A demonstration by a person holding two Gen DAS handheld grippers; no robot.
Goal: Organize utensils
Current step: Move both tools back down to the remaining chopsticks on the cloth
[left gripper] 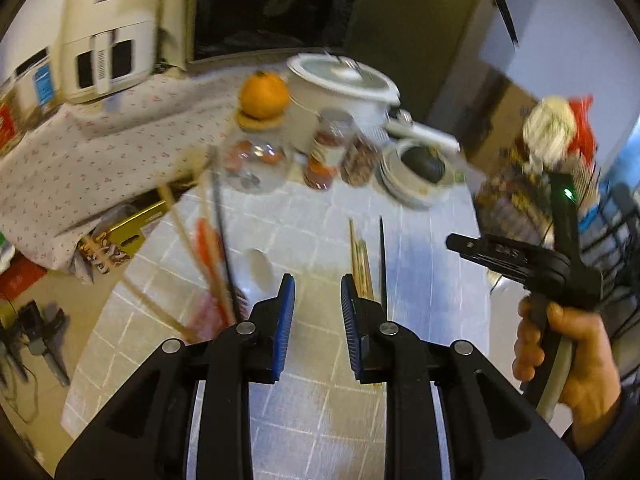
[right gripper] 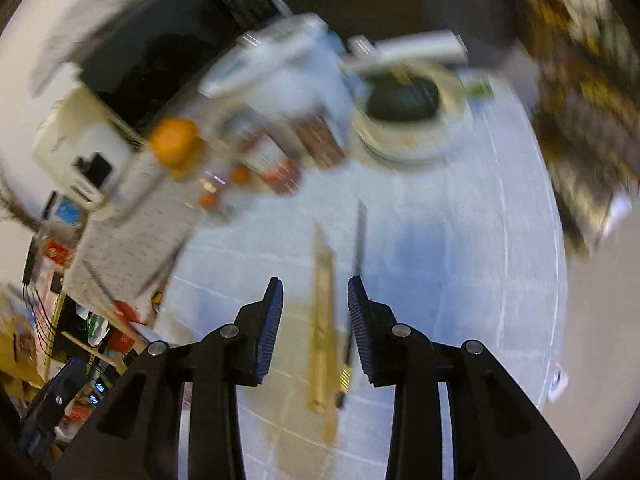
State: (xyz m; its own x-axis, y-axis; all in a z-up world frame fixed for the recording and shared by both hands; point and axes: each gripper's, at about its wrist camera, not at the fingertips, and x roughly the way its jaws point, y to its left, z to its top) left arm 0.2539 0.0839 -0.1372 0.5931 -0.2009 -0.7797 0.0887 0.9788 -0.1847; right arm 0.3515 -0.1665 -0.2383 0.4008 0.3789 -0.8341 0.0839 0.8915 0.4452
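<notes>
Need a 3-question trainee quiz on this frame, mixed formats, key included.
1. True or false: the left gripper is clamped on a utensil.
2. What sits on the cork lid of the clear glass jar? A) orange fruit B) spoon C) cup
3. Fill in: the tan wooden chopsticks and the thin black chopstick lie on the white tiled ____.

Key: 1 false; 2 A; 3 tabletop.

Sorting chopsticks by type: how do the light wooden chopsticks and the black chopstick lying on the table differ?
The wooden chopsticks are pale tan and lie as a bundle; the black chopstick is dark and looks single and thinner. The black one lies to the right of the wooden ones. Both lie flat on the tiled tabletop, roughly parallel, below the open right hand-held gripper.
</notes>
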